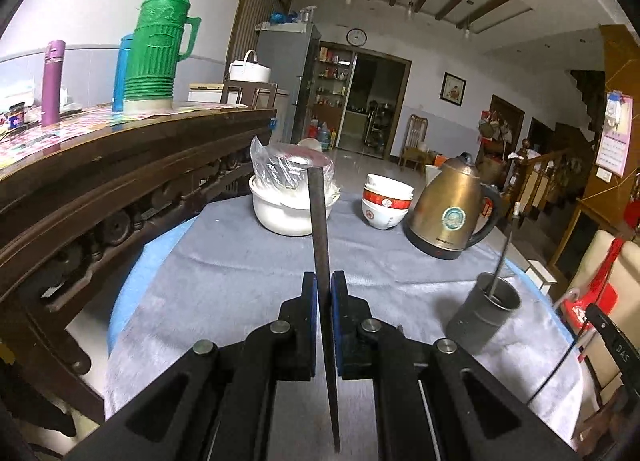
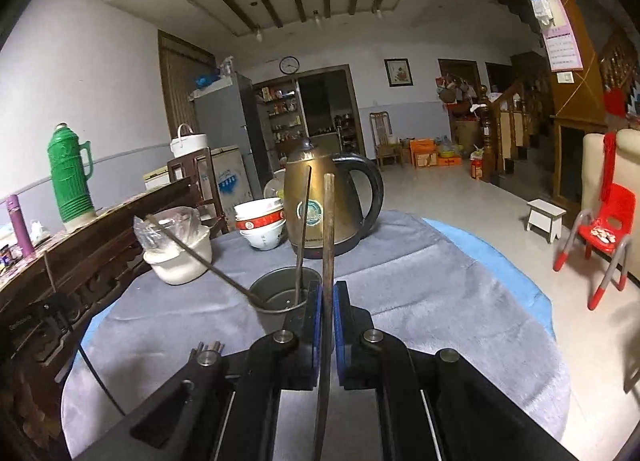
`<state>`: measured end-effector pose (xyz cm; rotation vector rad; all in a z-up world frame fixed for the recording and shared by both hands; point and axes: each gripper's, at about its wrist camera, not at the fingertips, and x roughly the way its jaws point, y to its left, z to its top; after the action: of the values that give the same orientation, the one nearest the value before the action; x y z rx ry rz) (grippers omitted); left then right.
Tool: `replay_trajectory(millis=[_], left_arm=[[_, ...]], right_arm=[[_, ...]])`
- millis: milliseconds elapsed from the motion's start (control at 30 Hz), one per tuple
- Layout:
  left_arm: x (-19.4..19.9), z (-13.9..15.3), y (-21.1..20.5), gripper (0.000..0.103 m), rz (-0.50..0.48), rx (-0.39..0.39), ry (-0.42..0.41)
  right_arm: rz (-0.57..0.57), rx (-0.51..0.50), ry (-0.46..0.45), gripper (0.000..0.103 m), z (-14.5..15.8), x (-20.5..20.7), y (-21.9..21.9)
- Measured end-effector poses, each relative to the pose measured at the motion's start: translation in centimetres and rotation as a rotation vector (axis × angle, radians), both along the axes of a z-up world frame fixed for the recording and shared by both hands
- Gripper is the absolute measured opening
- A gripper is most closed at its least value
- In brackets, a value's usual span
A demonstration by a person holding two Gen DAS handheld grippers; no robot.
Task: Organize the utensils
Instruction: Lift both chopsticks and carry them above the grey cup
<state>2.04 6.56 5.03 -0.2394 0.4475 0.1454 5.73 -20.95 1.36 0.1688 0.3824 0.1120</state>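
Note:
In the left wrist view my left gripper is shut on a dark chopstick that points out over the grey-clothed table. A grey metal cup stands to its right, with a thin stick upright in it. In the right wrist view my right gripper is shut on a brown chopstick, just right of the same cup. One stick stands in that cup. Another thin stick slants from the cup's rim up to the left.
Behind the cup stand a brass kettle, stacked red-and-white bowls and a white bowl holding a plastic-wrapped dish. A carved wooden sideboard with a green thermos flanks the table's left. Several stick ends show beside my right gripper.

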Motion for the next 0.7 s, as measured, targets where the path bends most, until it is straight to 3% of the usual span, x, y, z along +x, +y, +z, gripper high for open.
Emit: replay_trajectory(millis=[400, 700], left_arm=[[-5.2, 0.5, -0.5, 0.007, -0.031, -0.039, -0.015], [-5.7, 0.9, 0.0, 0.007, -0.028, -0.077, -0.014]], right_arm=[[0.016, 0.009, 0.023, 0.006, 0.7, -5.9, -1.2], [0.024, 0.020, 0.025, 0.006, 1.0, -6.1, -1.4]])
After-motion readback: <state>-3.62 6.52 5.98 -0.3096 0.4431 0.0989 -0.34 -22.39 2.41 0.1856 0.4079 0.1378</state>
